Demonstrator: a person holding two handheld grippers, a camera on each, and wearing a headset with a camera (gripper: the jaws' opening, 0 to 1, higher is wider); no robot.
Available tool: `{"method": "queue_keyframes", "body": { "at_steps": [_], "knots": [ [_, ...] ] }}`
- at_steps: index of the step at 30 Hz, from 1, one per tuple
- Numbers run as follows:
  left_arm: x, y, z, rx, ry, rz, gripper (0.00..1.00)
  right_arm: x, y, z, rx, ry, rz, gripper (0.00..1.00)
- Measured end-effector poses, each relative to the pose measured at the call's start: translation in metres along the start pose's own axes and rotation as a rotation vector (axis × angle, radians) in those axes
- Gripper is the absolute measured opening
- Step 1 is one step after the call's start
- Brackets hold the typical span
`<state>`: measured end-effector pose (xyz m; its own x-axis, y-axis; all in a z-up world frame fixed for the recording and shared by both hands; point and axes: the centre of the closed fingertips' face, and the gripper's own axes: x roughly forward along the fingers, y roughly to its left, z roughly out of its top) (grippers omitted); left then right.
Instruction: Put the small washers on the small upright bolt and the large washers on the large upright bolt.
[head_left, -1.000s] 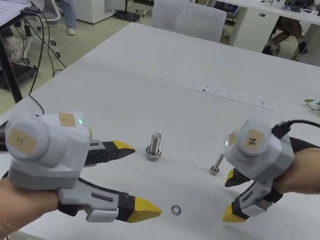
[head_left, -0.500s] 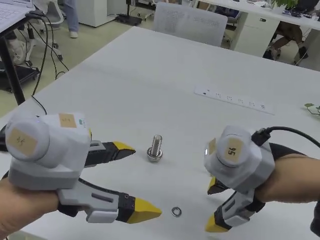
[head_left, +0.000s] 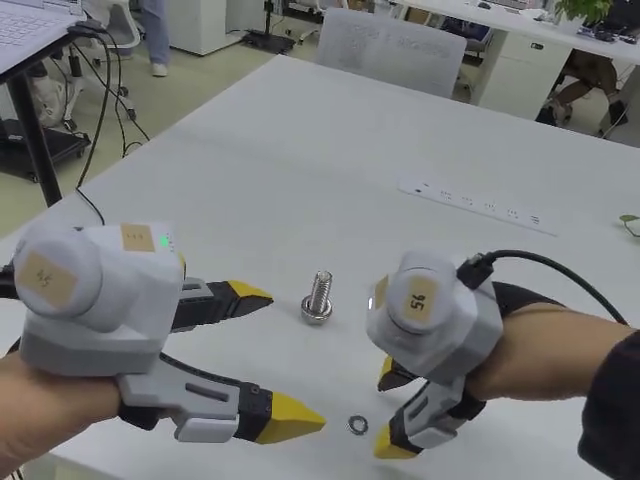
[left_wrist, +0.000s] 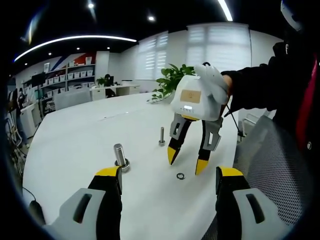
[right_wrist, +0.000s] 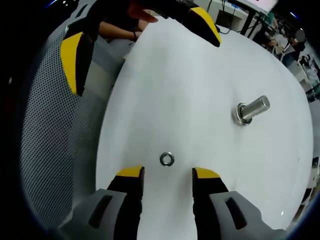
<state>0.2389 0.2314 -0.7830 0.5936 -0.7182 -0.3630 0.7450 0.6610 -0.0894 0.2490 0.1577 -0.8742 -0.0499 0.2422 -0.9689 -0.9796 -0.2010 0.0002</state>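
A small washer lies flat on the white table near its front edge. My right gripper hangs open just right of it, tips pointing down. In the right gripper view the washer sits just ahead of the right gripper, between the lines of its jaws. The large bolt stands upright with a washer at its base. The small bolt stands upright behind the right gripper. My left gripper is open, wide and empty, left of the washer.
A white power strip lies across the table's far right. A grey chair stands at the far edge. A mesh chair sits by the near edge. The table's front edge runs just below the grippers.
My right gripper has moved left and toward me, closing on the loose washer and covering the small bolt in the head view. The left gripper has stayed put.
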Motion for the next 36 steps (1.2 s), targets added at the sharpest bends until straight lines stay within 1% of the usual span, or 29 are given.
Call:
{"method": "queue_keyframes", "body": {
  "at_steps": [9, 14, 16, 17, 18, 22, 25, 30, 33, 36],
  "knots": [
    [-0.002, 0.0, 0.0, -0.002, -0.007, 0.008, 0.76, 0.006, 0.005, 0.011, -0.026, 0.001, 0.025, 0.36],
    [-0.004, -0.001, 0.0, -0.006, -0.012, 0.011, 0.76, 0.01, 0.008, 0.01, -0.027, 0.015, 0.037, 0.36],
    [-0.004, -0.001, 0.0, -0.006, -0.013, 0.012, 0.76, 0.012, 0.008, 0.006, -0.031, 0.031, 0.038, 0.36],
    [-0.004, -0.001, -0.001, -0.007, -0.013, 0.013, 0.76, 0.011, 0.007, 0.007, -0.037, 0.026, 0.036, 0.35],
    [-0.004, -0.001, -0.001, -0.007, -0.013, 0.013, 0.76, 0.011, 0.008, 0.008, -0.027, 0.025, 0.039, 0.35],
    [-0.004, -0.002, 0.0, -0.006, -0.014, 0.011, 0.76, 0.011, 0.007, 0.007, -0.033, 0.028, 0.035, 0.34],
    [-0.003, -0.002, 0.0, -0.006, -0.014, 0.01, 0.76, 0.012, 0.006, 0.007, -0.074, 0.042, 0.01, 0.31],
    [-0.003, -0.002, 0.0, -0.007, -0.016, 0.008, 0.76, 0.011, 0.006, 0.007, -0.072, 0.044, 0.012, 0.31],
    [-0.003, -0.003, 0.0, -0.007, -0.016, 0.008, 0.76, 0.011, 0.006, 0.008, -0.085, 0.04, 0.012, 0.26],
    [-0.004, -0.003, 0.0, -0.006, -0.017, 0.007, 0.76, 0.011, 0.006, 0.008, -0.086, 0.044, 0.012, 0.25]
  ]
}}
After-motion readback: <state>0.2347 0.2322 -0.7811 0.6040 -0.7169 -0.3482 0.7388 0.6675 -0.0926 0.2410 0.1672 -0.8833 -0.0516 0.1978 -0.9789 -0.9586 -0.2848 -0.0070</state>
